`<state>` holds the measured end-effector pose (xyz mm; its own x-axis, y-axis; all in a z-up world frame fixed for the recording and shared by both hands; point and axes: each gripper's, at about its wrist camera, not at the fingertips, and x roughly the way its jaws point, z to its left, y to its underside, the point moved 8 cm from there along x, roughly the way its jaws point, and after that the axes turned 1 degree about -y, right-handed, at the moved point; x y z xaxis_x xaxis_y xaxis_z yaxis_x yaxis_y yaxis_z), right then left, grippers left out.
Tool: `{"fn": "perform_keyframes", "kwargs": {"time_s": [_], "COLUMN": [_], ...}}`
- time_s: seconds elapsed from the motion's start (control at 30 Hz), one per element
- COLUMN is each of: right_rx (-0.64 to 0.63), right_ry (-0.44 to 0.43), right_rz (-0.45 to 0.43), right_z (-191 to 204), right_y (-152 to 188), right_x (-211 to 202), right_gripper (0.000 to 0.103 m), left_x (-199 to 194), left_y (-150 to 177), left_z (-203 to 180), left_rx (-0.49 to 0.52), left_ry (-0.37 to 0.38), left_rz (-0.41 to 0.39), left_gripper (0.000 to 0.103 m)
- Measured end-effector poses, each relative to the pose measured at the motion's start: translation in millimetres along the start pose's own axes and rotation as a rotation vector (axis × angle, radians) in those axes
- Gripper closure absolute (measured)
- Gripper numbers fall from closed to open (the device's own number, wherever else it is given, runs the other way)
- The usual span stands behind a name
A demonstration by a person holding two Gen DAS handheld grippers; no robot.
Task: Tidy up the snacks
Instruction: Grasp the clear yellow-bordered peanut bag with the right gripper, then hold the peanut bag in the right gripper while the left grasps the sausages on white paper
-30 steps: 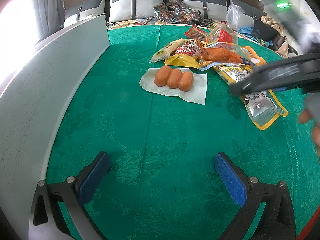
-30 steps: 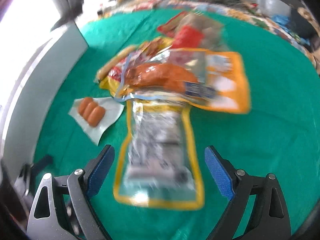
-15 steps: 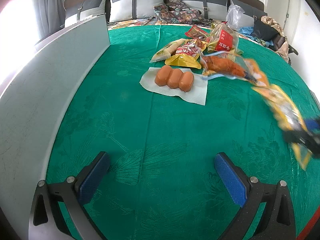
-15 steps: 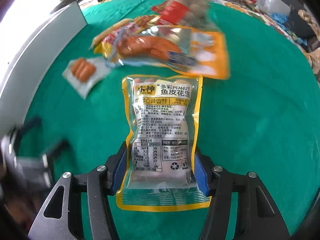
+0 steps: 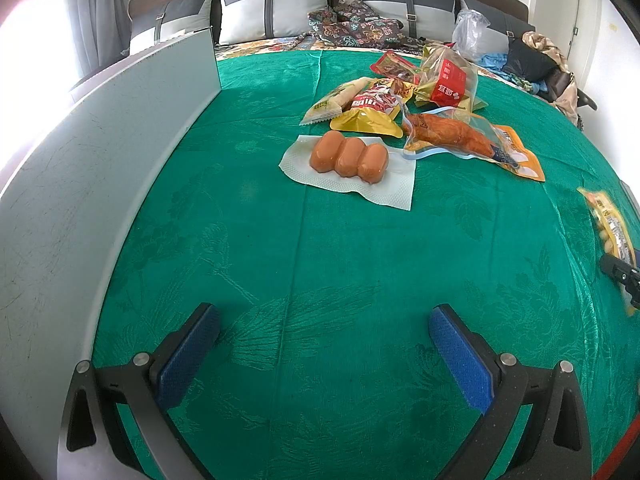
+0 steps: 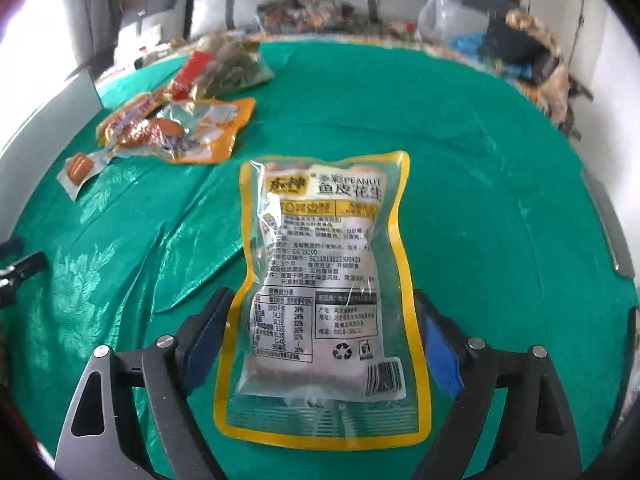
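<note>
My right gripper [image 6: 324,344] is shut on a yellow-edged peanut packet [image 6: 320,280] and holds it above the green cloth; the packet also shows at the right edge of the left wrist view [image 5: 610,220]. My left gripper [image 5: 320,356] is open and empty, low over the cloth. Ahead of it lie a sausage pack [image 5: 348,158] on white film, a chicken-leg pouch [image 5: 464,138], a yellow-red packet [image 5: 372,106] and a clear bag with a red box [image 5: 450,80]. The same pile shows at the far left of the right wrist view [image 6: 176,128].
A grey-white board [image 5: 100,184] stands upright along the left side of the green cloth [image 5: 320,260]. Pillows [image 5: 272,12], patterned fabric and bags lie beyond the cloth at the back. A grey edge [image 6: 608,232] runs along the right side.
My right gripper closed on the peanut packet, lifted it off the pile and carried it to the right, away from the other snacks. My left gripper has not moved.
</note>
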<state>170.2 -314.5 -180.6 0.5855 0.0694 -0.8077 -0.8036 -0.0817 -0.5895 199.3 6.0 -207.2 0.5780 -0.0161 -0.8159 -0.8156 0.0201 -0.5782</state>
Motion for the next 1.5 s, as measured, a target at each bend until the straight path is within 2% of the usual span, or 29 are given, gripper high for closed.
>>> {"fn": "perform_keyframes", "kwargs": {"time_s": [1.5], "right_rx": [0.019], "right_ry": [-0.001], "right_rz": [-0.015], "right_z": [-4.1], "right_y": [-1.1], "right_x": [2.1], "right_gripper": [0.011], "left_x": [0.0], "left_y": [0.0], "left_z": [-0.2], "left_rx": [-0.001], "left_ry": [-0.002], "left_rz": [0.001], "left_gripper": [0.0]}}
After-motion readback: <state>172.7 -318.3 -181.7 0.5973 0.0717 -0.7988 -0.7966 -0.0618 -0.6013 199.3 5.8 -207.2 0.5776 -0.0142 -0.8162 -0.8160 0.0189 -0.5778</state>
